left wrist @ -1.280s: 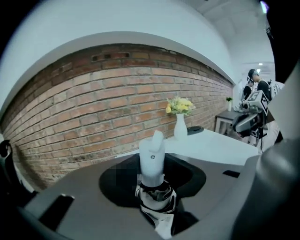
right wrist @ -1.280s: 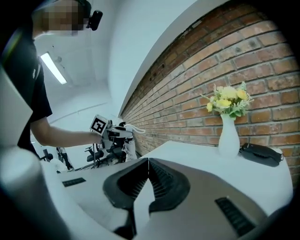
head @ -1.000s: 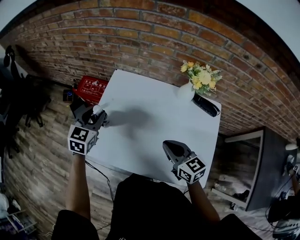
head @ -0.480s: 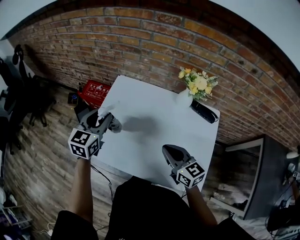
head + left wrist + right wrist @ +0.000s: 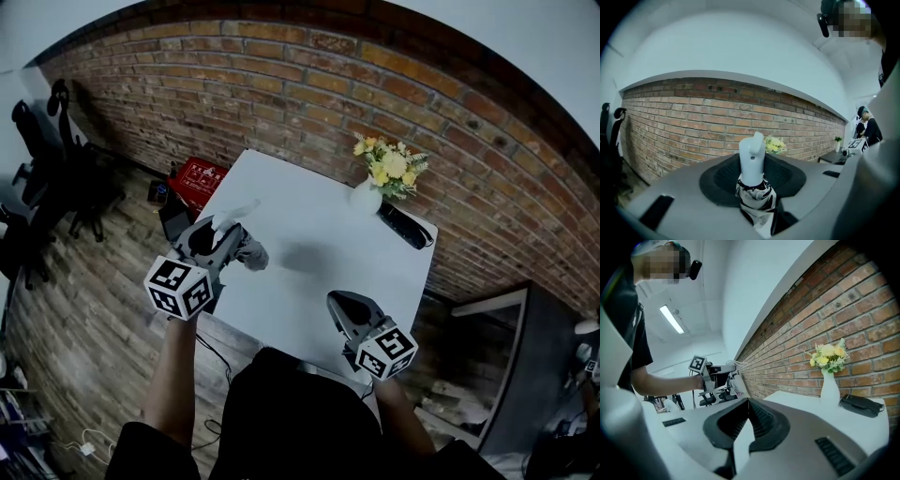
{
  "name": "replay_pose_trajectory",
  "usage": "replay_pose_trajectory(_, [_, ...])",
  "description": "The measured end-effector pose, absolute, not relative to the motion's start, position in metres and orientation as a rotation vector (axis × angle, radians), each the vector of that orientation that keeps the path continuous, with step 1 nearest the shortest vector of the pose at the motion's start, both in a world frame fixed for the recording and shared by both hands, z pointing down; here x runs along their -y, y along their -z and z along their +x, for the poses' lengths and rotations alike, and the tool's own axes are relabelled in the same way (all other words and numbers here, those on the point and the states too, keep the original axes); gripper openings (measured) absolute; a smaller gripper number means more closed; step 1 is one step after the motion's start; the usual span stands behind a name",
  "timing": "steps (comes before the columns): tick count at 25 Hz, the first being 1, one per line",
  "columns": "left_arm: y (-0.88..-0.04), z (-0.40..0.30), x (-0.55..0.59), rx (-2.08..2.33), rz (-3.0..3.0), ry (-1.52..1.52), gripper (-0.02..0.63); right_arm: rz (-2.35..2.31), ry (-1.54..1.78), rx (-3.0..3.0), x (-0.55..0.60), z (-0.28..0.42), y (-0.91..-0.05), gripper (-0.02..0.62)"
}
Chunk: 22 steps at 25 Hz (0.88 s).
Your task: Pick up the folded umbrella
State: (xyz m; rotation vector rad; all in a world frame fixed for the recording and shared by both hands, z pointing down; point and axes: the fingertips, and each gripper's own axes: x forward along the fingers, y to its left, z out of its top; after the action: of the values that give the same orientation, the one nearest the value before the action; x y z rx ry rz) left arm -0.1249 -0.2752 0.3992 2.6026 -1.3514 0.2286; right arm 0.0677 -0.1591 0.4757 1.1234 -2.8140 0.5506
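Risen clear of the table (image 5: 328, 225) edge, left hand-held gripper (image 5: 228, 246) clamps folded umbrella (image 5: 751, 161).

Legible text: 0 items in any view.

Red box (image 5: 200, 176) on the floor beside the table, head view: white print on its top face, too small and blurred to read.

Left gripper (image 5: 225, 239), marker cube (image 5: 178, 288): black-and-white square patterns on 2 visible faces, with no letters or digits. The same cube shows 1 patterned face in the right gripper view (image 5: 697, 363).

Right gripper (image 5: 339, 305), marker cube (image 5: 386, 351): black-and-white square patterns on 2 visible faces, with no letters or digits.

Black case (image 5: 406, 225) beside the vase: no marking can be made out
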Motion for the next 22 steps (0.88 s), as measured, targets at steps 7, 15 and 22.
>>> replay_pose_trajectory(7, [-0.379,-0.105,0.244,1.392,2.605,-0.172,0.164,1.043,-0.537,2.861,0.141,0.074,-0.466,0.023])
replay_pose_trajectory(15, [-0.36,-0.11,0.216,1.427,2.595,-0.113,0.163,0.995,-0.51,2.916,0.13,0.066,-0.451,0.021])
replay_pose_trajectory(22, [-0.339,-0.131,0.195,1.448,2.602,-0.057,0.163,1.029,-0.48,2.951,0.134,0.056,-0.427,0.023])
